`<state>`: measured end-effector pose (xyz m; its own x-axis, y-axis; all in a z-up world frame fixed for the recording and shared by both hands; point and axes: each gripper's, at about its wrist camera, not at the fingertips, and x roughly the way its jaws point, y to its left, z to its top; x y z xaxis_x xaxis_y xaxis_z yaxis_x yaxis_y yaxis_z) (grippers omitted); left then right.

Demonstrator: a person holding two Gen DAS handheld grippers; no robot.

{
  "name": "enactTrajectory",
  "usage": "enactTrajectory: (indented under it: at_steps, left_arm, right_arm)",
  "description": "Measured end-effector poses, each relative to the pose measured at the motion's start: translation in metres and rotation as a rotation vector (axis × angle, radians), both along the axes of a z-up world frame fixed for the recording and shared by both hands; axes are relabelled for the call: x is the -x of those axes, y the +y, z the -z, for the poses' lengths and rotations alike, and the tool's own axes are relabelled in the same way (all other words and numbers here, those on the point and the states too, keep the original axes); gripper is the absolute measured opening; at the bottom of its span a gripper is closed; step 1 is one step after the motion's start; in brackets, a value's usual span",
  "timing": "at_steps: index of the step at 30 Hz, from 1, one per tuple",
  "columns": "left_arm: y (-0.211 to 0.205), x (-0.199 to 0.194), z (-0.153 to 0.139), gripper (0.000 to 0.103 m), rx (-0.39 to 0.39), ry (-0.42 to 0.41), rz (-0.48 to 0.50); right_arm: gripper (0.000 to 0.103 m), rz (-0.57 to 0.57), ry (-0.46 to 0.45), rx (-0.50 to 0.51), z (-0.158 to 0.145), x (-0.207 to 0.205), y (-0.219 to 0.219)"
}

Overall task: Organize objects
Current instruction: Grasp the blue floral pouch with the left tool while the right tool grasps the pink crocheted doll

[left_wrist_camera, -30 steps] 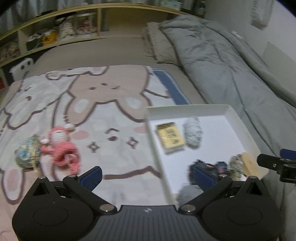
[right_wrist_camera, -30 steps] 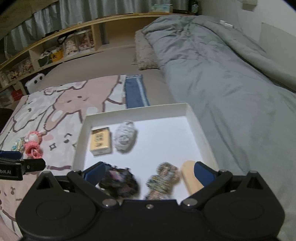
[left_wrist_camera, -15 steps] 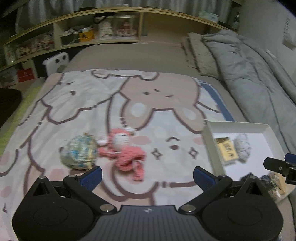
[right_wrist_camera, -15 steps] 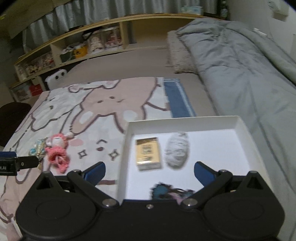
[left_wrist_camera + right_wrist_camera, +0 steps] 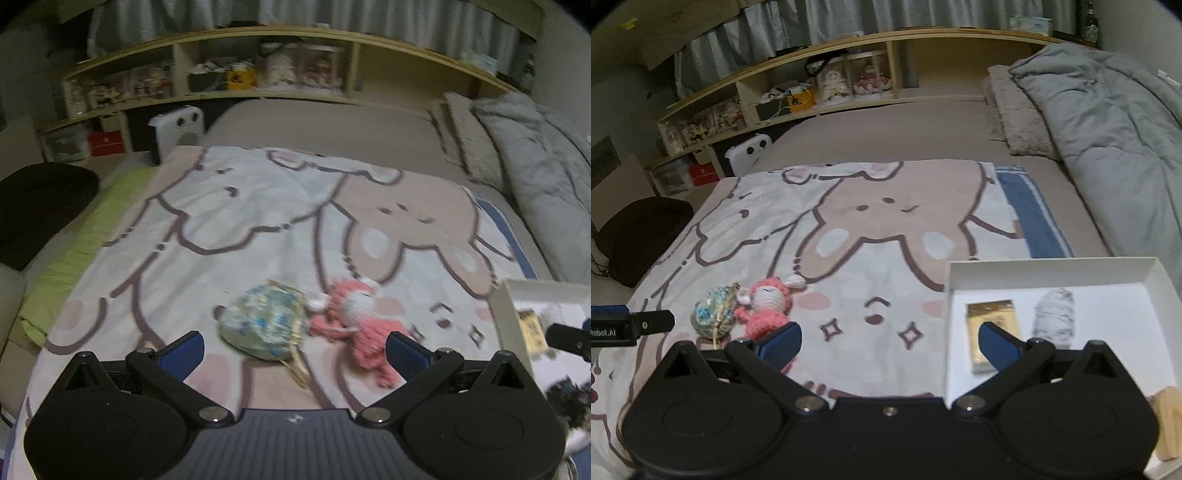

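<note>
On the cartoon-rabbit blanket [image 5: 258,221], at about 6 o'clock in the left wrist view, lies a rounded blue-green patterned pouch [image 5: 264,326] with a gold cord; its right side touches a pink crocheted doll [image 5: 356,326] with a white face. At 3 o'clock sits the white tray [image 5: 1049,275], holding a yellow box [image 5: 991,332], a grey-white yarn bundle [image 5: 1054,317] just beside it, and a wooden piece [image 5: 1167,424] at the near right corner. The left gripper [image 5: 293,349] hovers low over the blanket, fingers spread wide and empty, pouch and doll between them. The right gripper [image 5: 888,341], also spread and empty, straddles the tray's left wall.
</note>
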<state>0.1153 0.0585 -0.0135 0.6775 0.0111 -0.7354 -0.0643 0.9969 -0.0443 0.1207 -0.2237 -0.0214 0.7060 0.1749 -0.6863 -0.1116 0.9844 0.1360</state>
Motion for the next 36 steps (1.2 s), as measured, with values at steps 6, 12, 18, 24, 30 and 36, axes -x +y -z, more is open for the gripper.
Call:
enactTrajectory:
  at_steps: [6,12,18,24,30,36]
  left_arm:
    - [0.021,-0.005,0.011,0.103,-0.009,-0.023,-0.059]
    - [0.029,-0.014,0.028,0.103,0.001,0.002,-0.067]
    - [0.027,-0.025,0.04,0.103,-0.005,0.0,-0.067]
    - [0.024,-0.035,0.054,0.103,-0.014,0.013,-0.063]
    - [0.026,-0.041,0.065,0.103,0.011,0.015,-0.059]
    - [0.026,-0.047,0.07,0.103,0.022,0.005,0.009]
  right_arm:
    - [0.103,-0.003,-0.02,-0.037,0.007,-0.01,0.016]
    - [0.103,-0.007,-0.042,-0.044,0.017,-0.02,0.032]
    - [0.103,0.03,-0.071,-0.027,0.028,-0.034,0.052]
    - [0.103,-0.01,-0.095,-0.066,0.044,-0.049,0.066]
    - [0.103,-0.039,-0.085,-0.097,0.061,-0.06,0.076]
    - [0.103,-0.081,-0.028,-0.146,0.075,-0.073,0.083]
